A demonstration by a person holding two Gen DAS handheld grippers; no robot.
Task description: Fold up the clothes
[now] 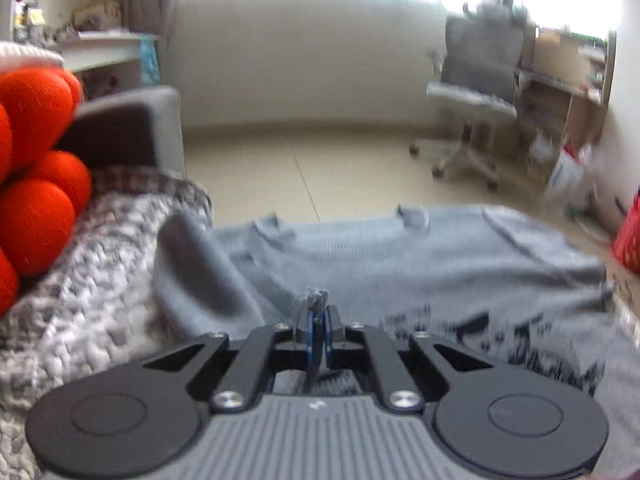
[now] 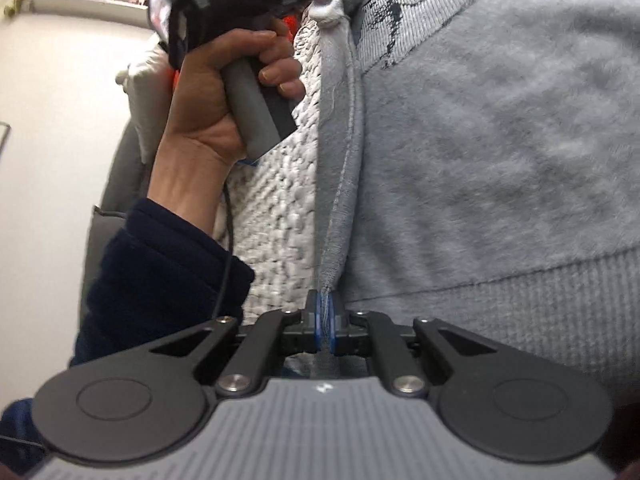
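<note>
A: Sweatshirt (image 2: 500, 128)?
B: Grey knit cloth, soft and fuzzy, matt; ribbed hem; dark print.
A: Beneath it?
B: Blanket (image 1: 80, 280), chunky grey-white weave, rough. Cushion (image 1: 32, 200), orange-red knit, matt.
A: Left tongs (image 1: 317, 312), right tongs (image 2: 326, 312)?
B: Matt black plastic arms, bright metal screws, ribbed grey housing, blue pads.

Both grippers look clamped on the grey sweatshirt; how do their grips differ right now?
The left gripper pinches a small bunched tuft of the grey sweatshirt; the right gripper clamps a long folded edge beside the ribbed hem. In the right wrist view the left gripper sits at the far end of that same fold, near the dark print; the right holds the near end. Both are shut on fabric, over the knitted blanket.
</note>
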